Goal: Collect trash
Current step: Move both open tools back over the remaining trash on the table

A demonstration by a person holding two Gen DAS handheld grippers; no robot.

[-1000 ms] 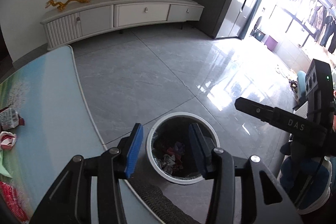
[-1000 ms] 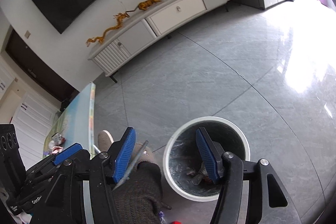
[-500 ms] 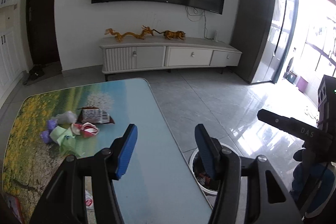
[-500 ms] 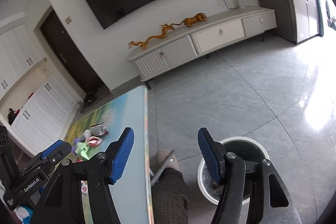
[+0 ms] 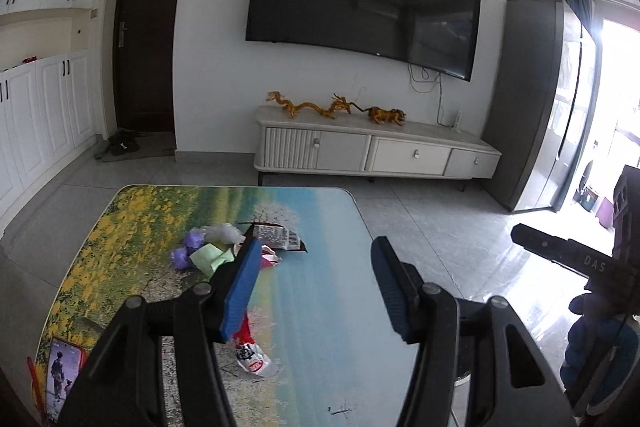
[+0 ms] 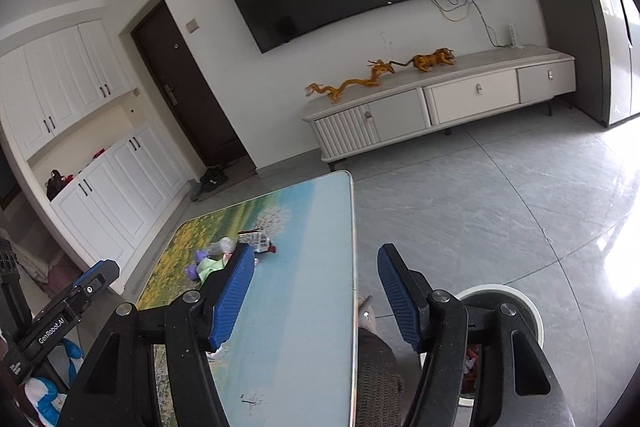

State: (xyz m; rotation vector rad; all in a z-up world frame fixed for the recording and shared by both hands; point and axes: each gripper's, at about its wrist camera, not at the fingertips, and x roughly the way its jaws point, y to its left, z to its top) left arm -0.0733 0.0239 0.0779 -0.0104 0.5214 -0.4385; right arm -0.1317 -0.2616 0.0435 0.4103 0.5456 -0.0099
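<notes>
Both tongs empty: left tongs (image 5: 312, 287) and right tongs (image 6: 316, 291) stood half-wide, nothing between the blue ribbed pads. We judged this the reach for more trash. The trash pile (image 5: 236, 247) lay mid-worktop (image 5: 320, 347): crumpled purple and green paper, a clear plastic wad, a glossy printed wrapper; a flattened red-and-white packet (image 5: 250, 351) sat nearer. The round white-rimmed bin (image 6: 516, 301) stood on the floor beside the worktop. Next: lower over one piece, then pinch.

Black hand-held gripper (image 5: 316, 283), blue ribbed pads (image 5: 240, 291), silver screws
</notes>
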